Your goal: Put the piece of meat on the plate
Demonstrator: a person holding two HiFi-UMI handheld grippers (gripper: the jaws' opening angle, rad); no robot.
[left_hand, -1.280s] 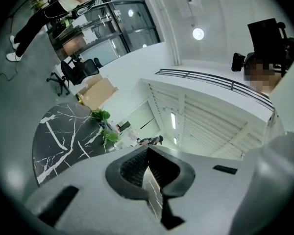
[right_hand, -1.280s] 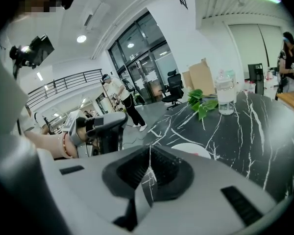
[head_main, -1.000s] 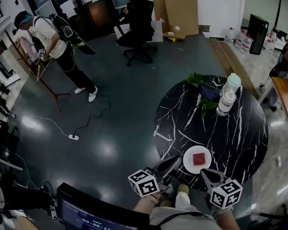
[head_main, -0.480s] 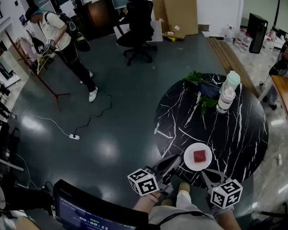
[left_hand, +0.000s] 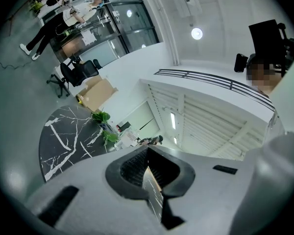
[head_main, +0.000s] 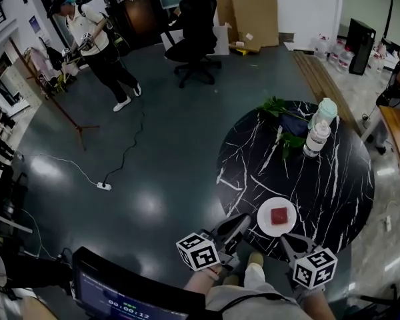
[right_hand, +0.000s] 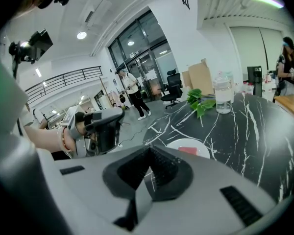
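Note:
A red square piece of meat (head_main: 279,215) lies on a small white plate (head_main: 266,226) near the front edge of the round black marble table (head_main: 333,179). My left gripper (head_main: 236,223) hovers just left of the plate, off the table's edge, shut and empty. My right gripper (head_main: 286,241) sits just in front of the plate, also shut with nothing held. In the right gripper view the plate (right_hand: 172,143) and meat (right_hand: 188,150) show right beyond my shut right gripper (right_hand: 148,166). The left gripper view shows my shut left gripper (left_hand: 147,166) pointing level, past the table (left_hand: 63,141).
Two bottles (head_main: 318,137) and a leafy green plant (head_main: 279,109) stand at the table's far side. On the floor are a black office chair (head_main: 195,32), cardboard sheets (head_main: 253,9), a power strip with cable (head_main: 104,186) and a walking person (head_main: 97,42).
The person at the back left has walked further away towards the top of the view. Both grippers, the plate and the meat stay where they were.

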